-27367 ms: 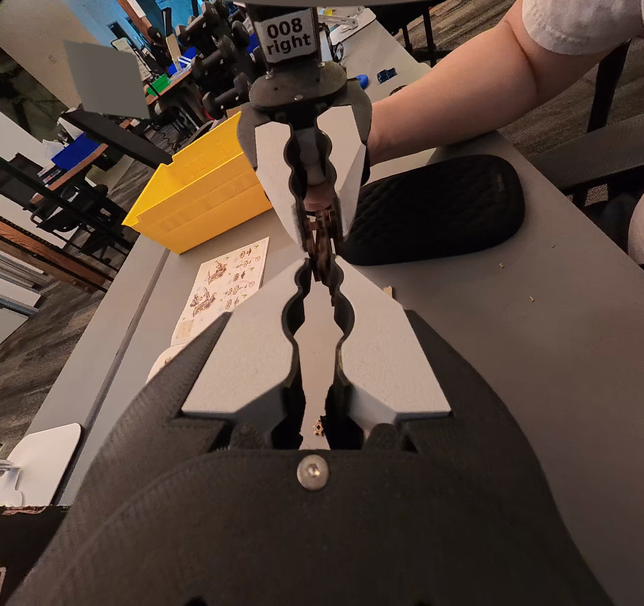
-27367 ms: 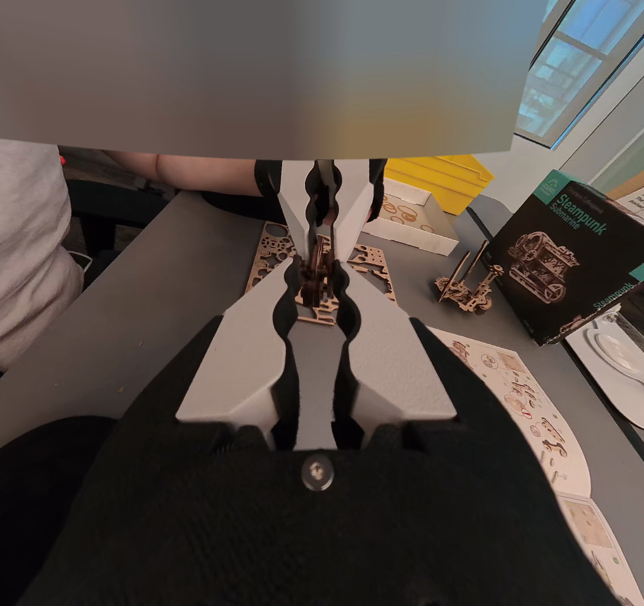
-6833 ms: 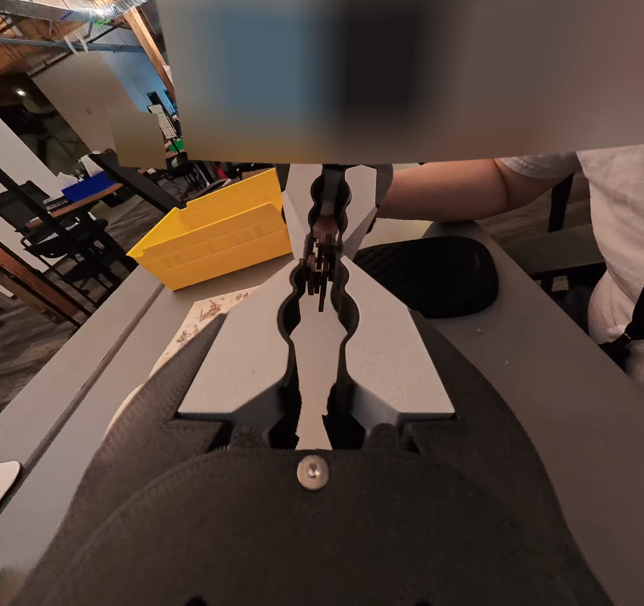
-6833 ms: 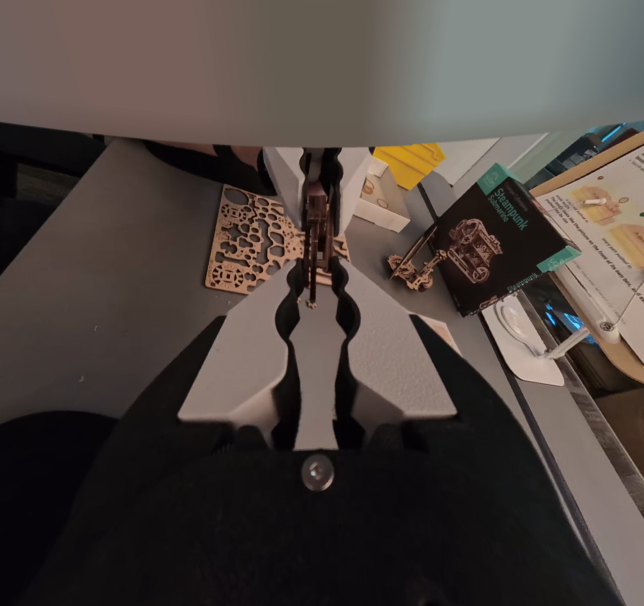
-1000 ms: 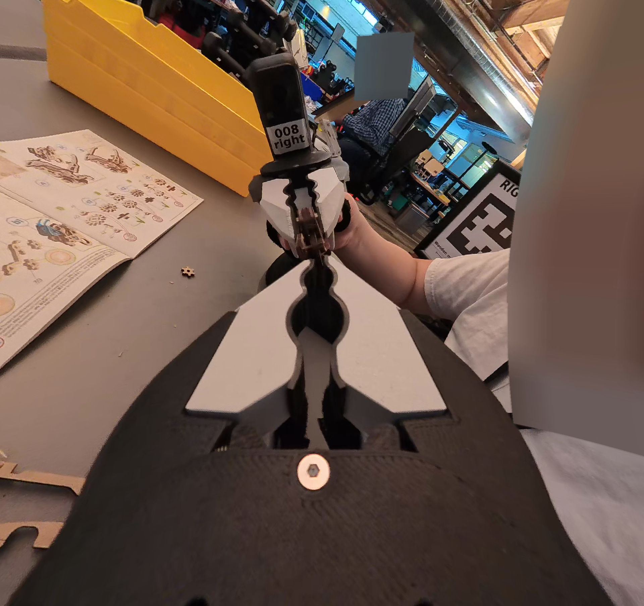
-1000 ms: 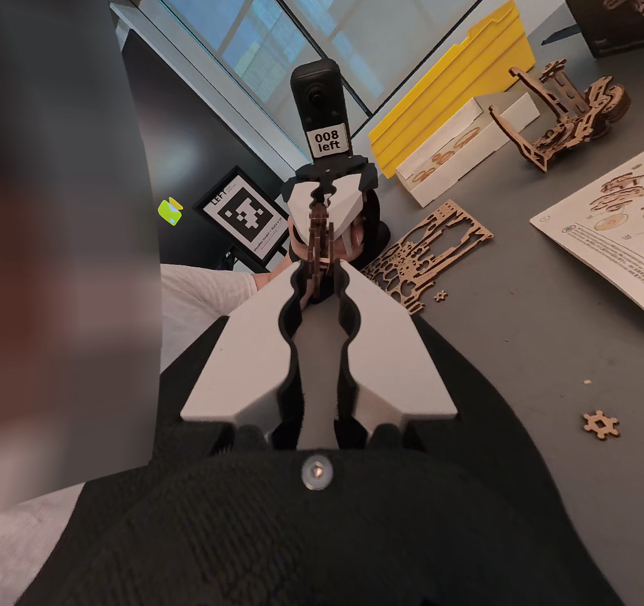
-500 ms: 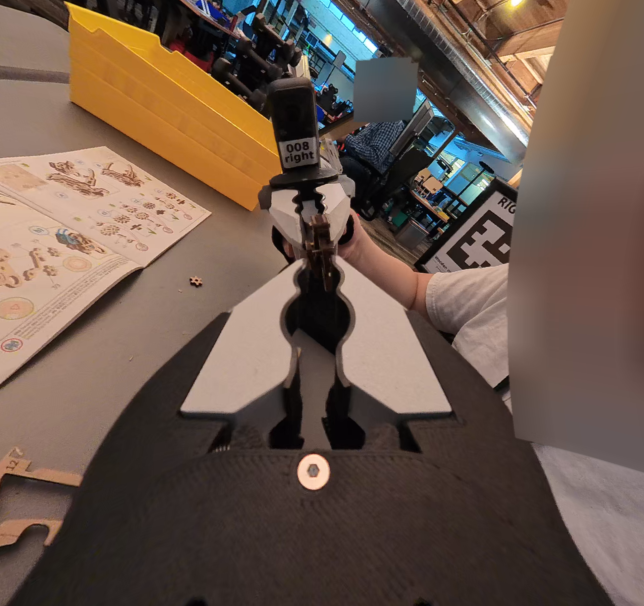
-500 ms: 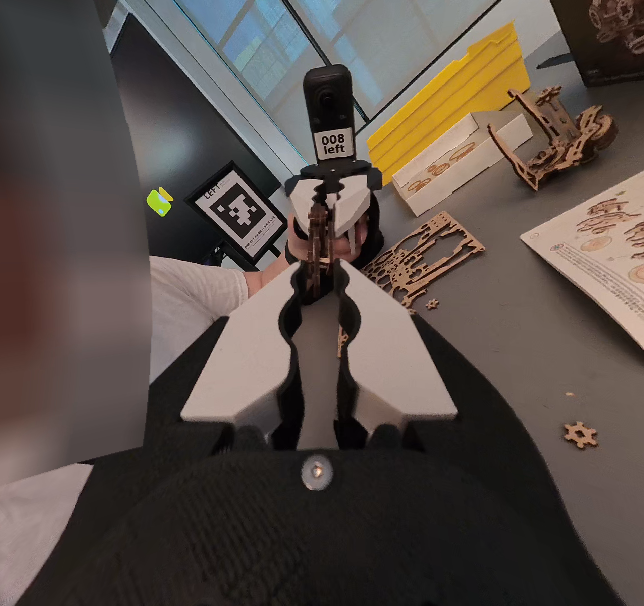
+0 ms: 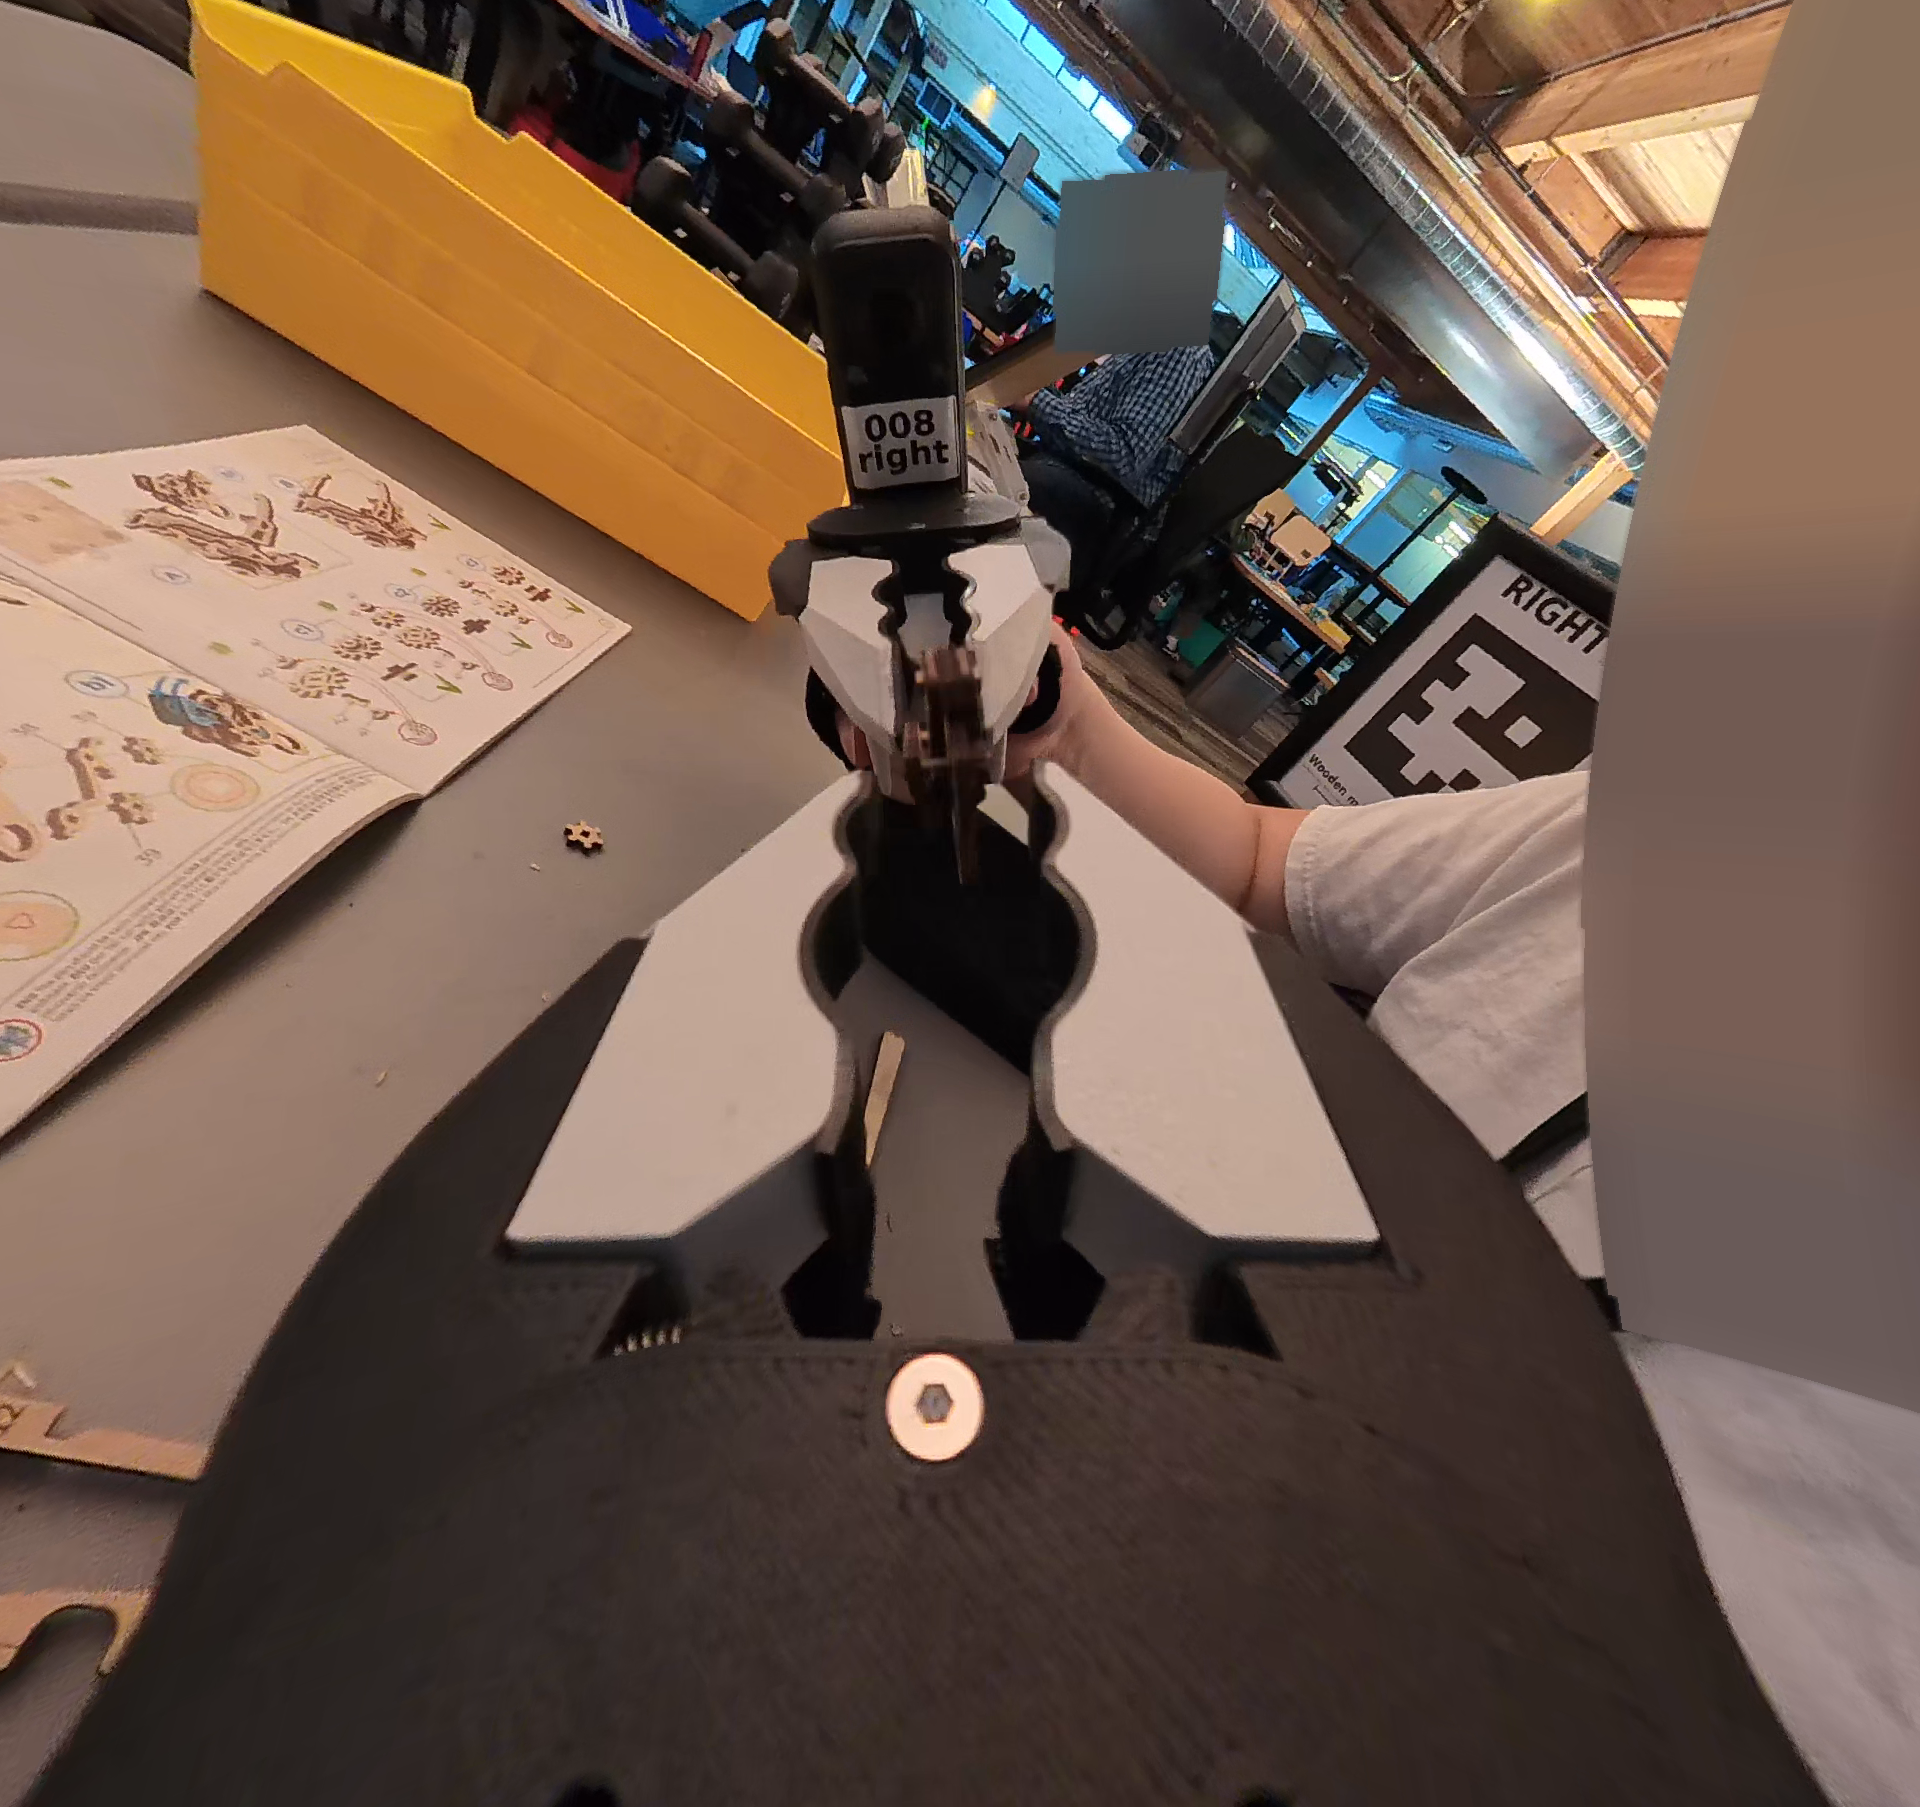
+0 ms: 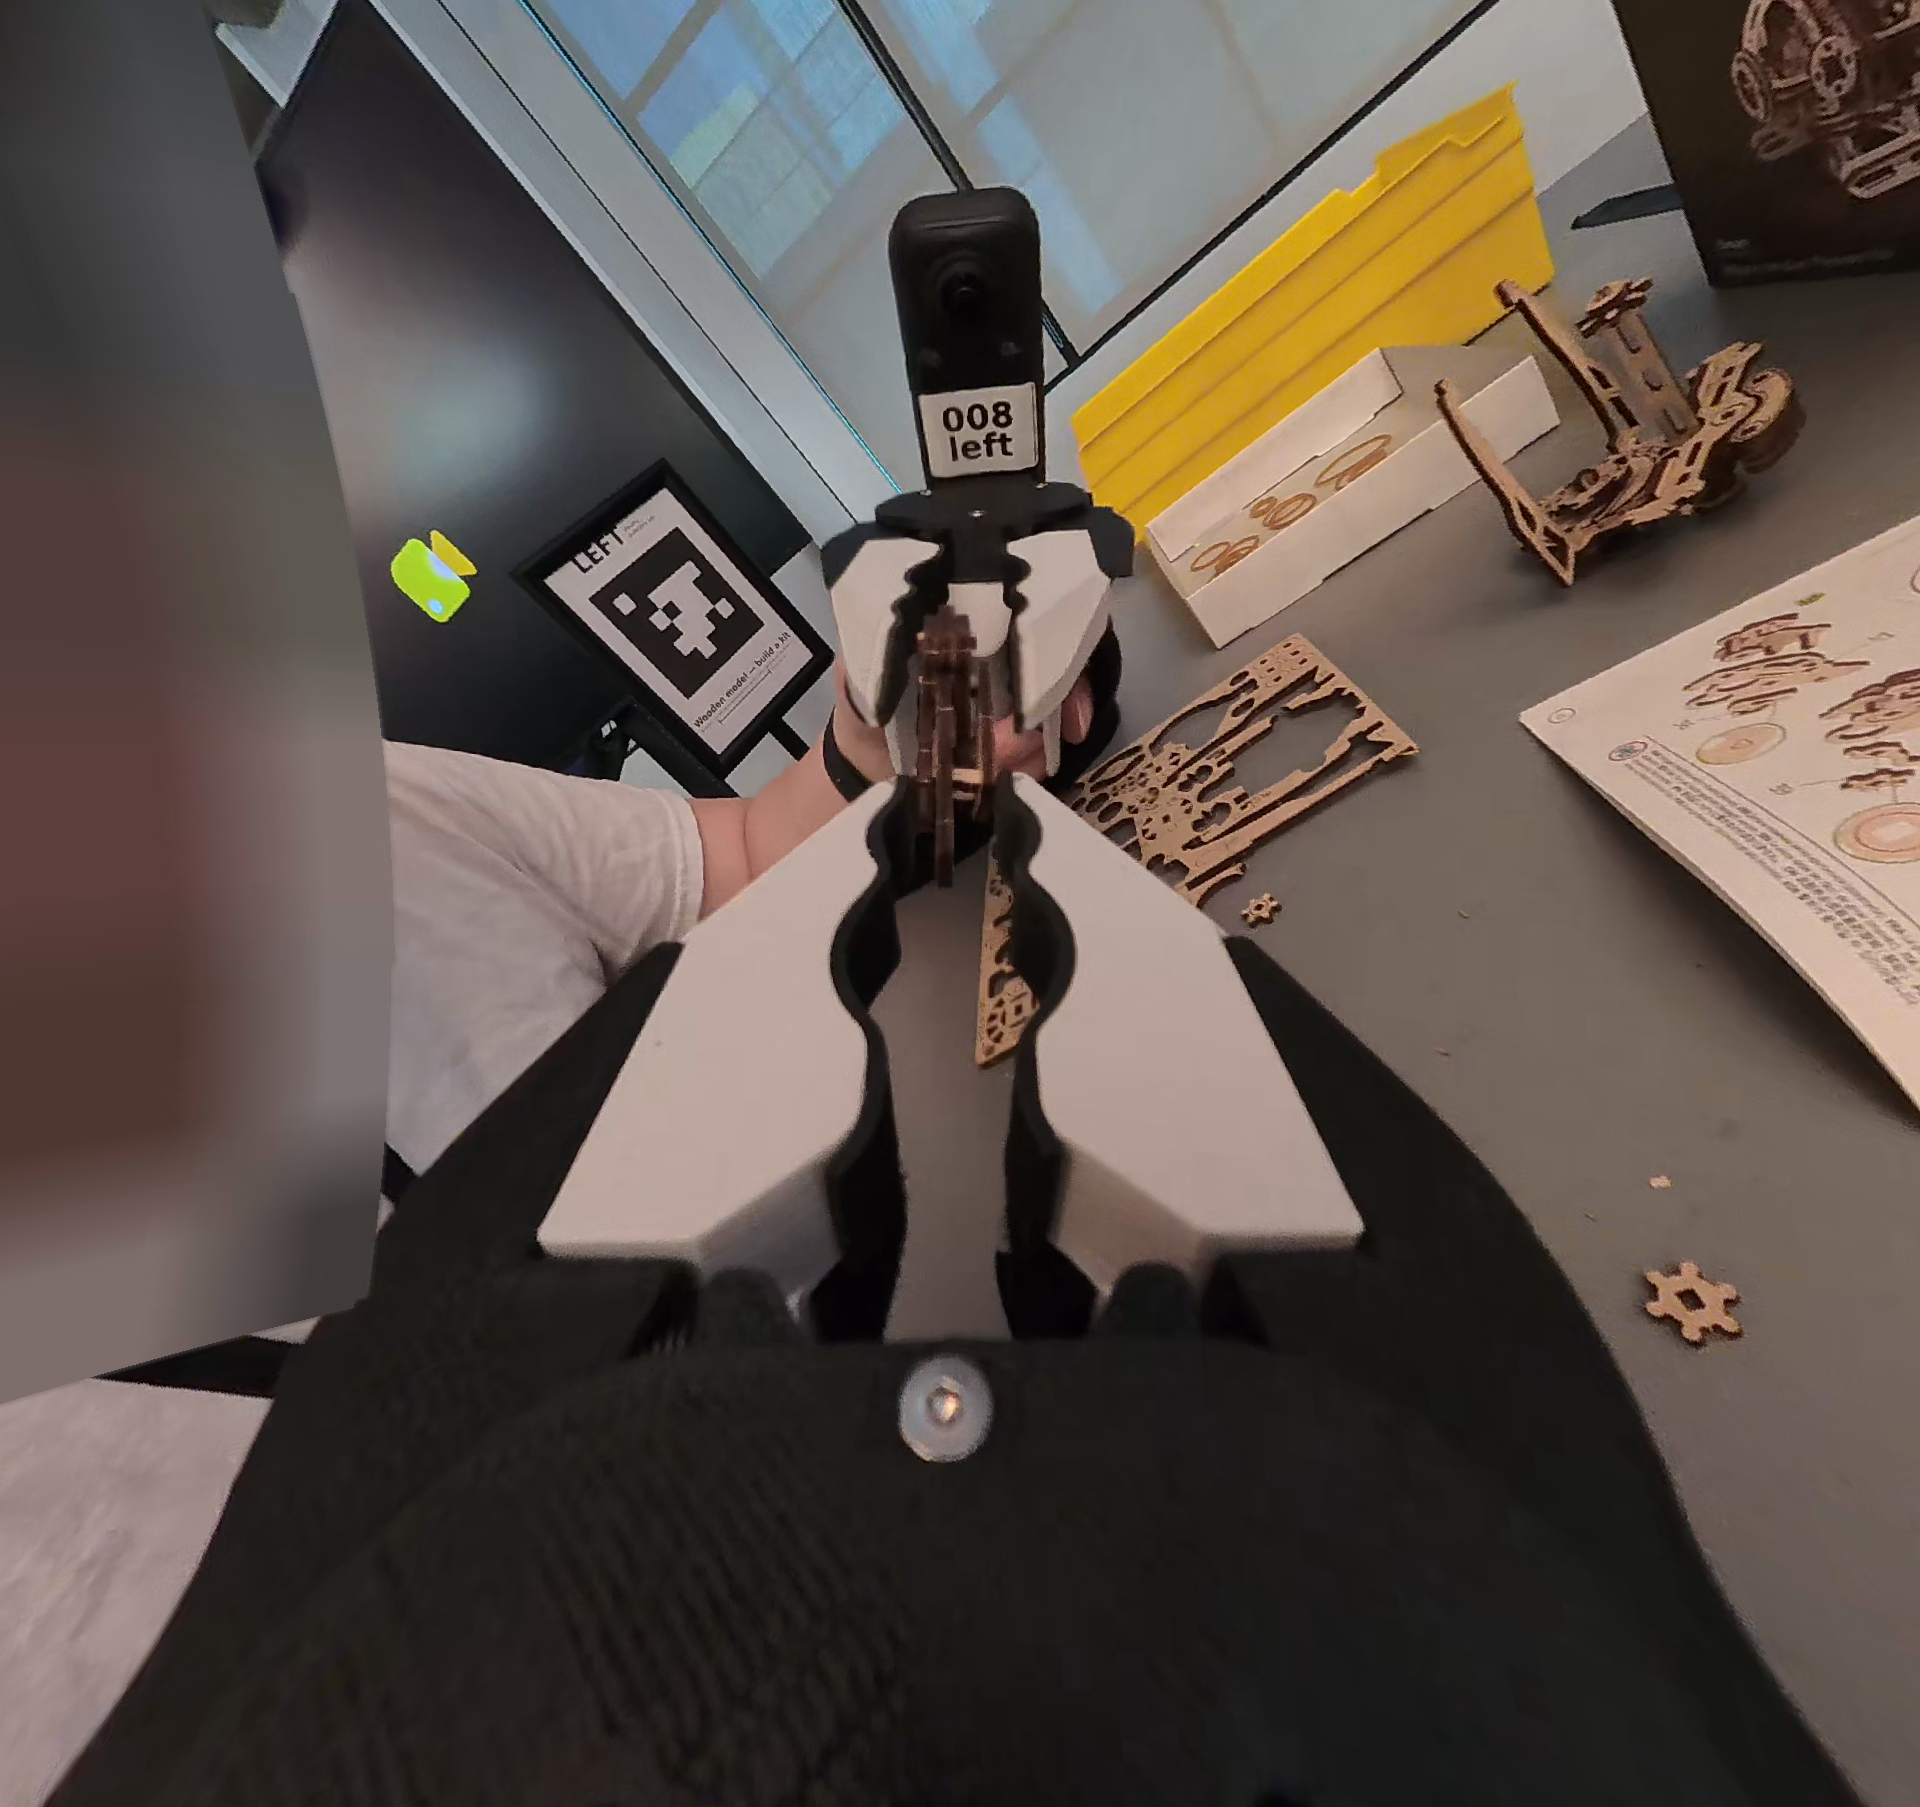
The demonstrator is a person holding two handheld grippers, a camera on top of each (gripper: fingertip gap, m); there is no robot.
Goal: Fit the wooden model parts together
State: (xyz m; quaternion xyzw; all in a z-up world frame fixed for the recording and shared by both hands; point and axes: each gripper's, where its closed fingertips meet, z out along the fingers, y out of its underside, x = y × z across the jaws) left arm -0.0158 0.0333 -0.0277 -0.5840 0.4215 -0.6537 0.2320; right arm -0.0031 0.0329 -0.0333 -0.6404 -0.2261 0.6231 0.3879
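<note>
The left gripper (image 9: 940, 801) stands with its jaws spread wide and holding nothing; its tips flank, without touching, the wooden assembly (image 9: 940, 734) just ahead. The right gripper (image 10: 940, 801) faces it, jaws set narrowly apart, and appears to carry the assembly at its tips, though whether the pads actually bear on the wood cannot be told from either view. Judged step: the assembly is held up between the two tools for a regrip or a further press-fit. The next move calls for the left jaws to close squarely on the flat faces of the stacked gears, since thin plywood teeth may snap under a skewed squeeze. Below the right jaws lies a cut-out sheet (image 10: 1236, 749) on the grey table (image 10: 1455, 926); right of them a loose gear (image 10: 1691, 1302), a booklet (image 10: 1787, 781), a half-built model (image 10: 1621, 448), a white tray (image 10: 1340, 500) and a yellow bin (image 10: 1340, 313). Beyond are windows on one side and an open workshop on the other.
</note>
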